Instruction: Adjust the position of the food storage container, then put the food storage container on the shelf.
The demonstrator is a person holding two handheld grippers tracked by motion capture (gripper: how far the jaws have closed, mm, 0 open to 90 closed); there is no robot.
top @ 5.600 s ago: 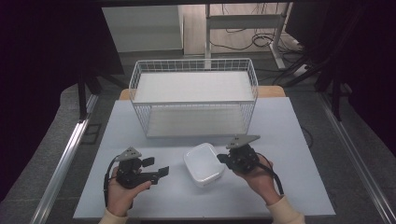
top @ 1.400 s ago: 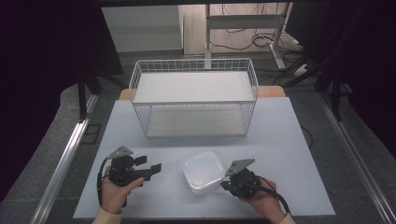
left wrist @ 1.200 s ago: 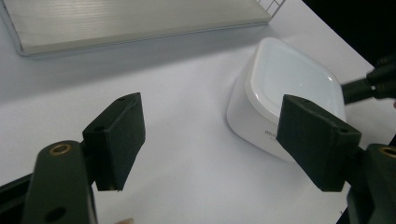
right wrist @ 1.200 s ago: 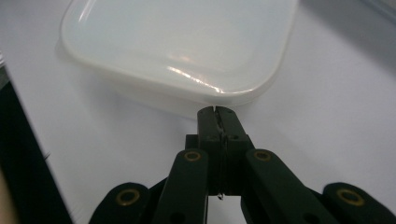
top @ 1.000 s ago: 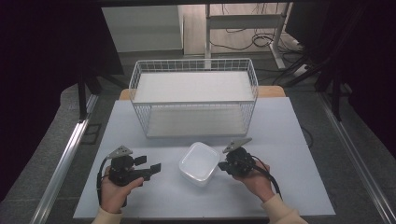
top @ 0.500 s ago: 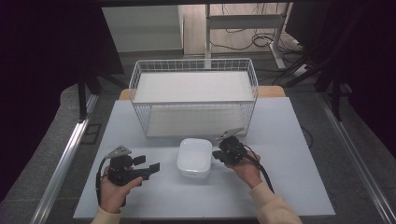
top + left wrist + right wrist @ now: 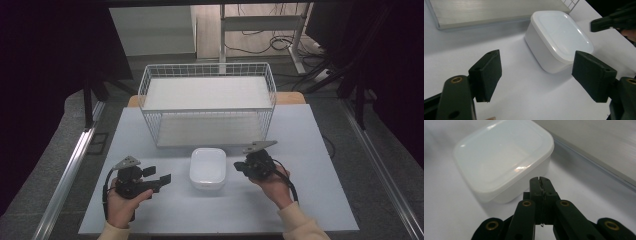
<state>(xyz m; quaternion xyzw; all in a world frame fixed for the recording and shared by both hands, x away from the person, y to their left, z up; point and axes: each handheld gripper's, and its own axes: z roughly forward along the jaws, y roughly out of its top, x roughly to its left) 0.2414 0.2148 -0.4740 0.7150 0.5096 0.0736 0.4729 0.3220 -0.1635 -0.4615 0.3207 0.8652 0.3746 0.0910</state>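
- The left gripper (image 7: 159,181) sits near the front left of the white table (image 7: 320,200), held in the person's left hand (image 7: 120,205). Its jaws stand wide apart with nothing between them, released; in the left gripper view the two black pads (image 7: 487,72) frame bare table surface and point toward the tub.
- The right gripper (image 7: 239,166) sits toward the front right, held in the right hand (image 7: 272,185). Its jaws are pressed together, clenched on nothing; the right gripper view shows the two tips (image 7: 540,183) meeting just short of the tub's near wall, and whether they touch it cannot be told.
- The white plastic tub (image 7: 207,167) rests on the table between the two grippers, at about the middle of the table's width and nearer the front edge than the back. It stands apart from the left gripper and just beside the right one.
- The tub is rounded-rectangular and shows a flat, smooth, closed white face with a raised rim on top. Whether that face is a lid or an upturned base cannot be told, and what is inside is hidden.
- Just behind the tub, toward the back edge, stands a white wire basket (image 7: 272,92), upright and open at the top. Inside it lies only a pale flat panel (image 7: 207,92) across its floor.
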